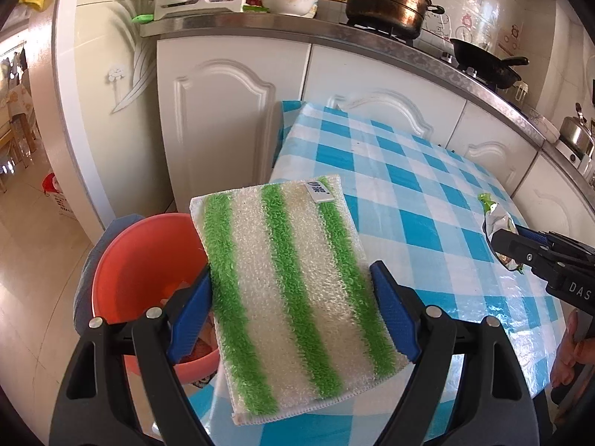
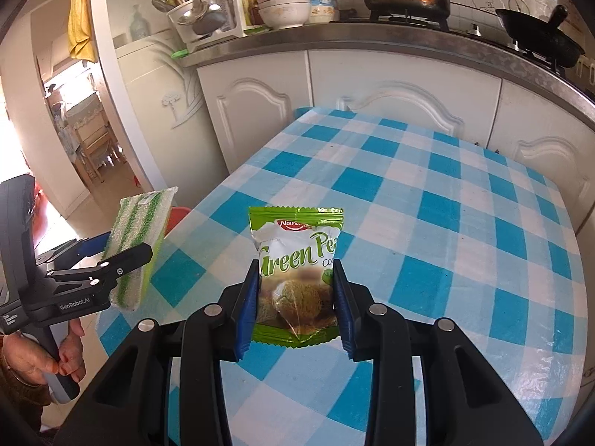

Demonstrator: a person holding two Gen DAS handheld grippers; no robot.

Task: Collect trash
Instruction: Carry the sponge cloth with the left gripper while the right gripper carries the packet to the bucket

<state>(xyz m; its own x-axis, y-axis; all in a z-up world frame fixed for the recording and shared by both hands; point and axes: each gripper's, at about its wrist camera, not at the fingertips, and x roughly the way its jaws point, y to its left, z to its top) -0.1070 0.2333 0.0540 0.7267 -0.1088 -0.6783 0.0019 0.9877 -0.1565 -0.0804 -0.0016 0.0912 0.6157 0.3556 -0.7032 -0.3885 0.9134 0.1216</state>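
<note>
Left hand-held gripper [image 1: 290,290] clamps the striped cloth [image 1: 293,278] over the bench [image 1: 427,193] edge, above the red bucket [image 1: 141,252]; right hand-held gripper [image 2: 296,293] pinches the snack wrapper [image 2: 297,275] mid-bench, open checkered surface ahead

The basin [image 1: 145,260] sits beside the table's [image 1: 409,193] left edge, cabinets [image 1: 230,111] behind both.

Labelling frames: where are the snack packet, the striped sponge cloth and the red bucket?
Snack packet [image 2: 297,278], right wrist view, front panel.
Striped sponge cloth [image 1: 293,278], left wrist view, middle stripe.
Red bucket [image 1: 141,260], left wrist view, inner wall.
</note>
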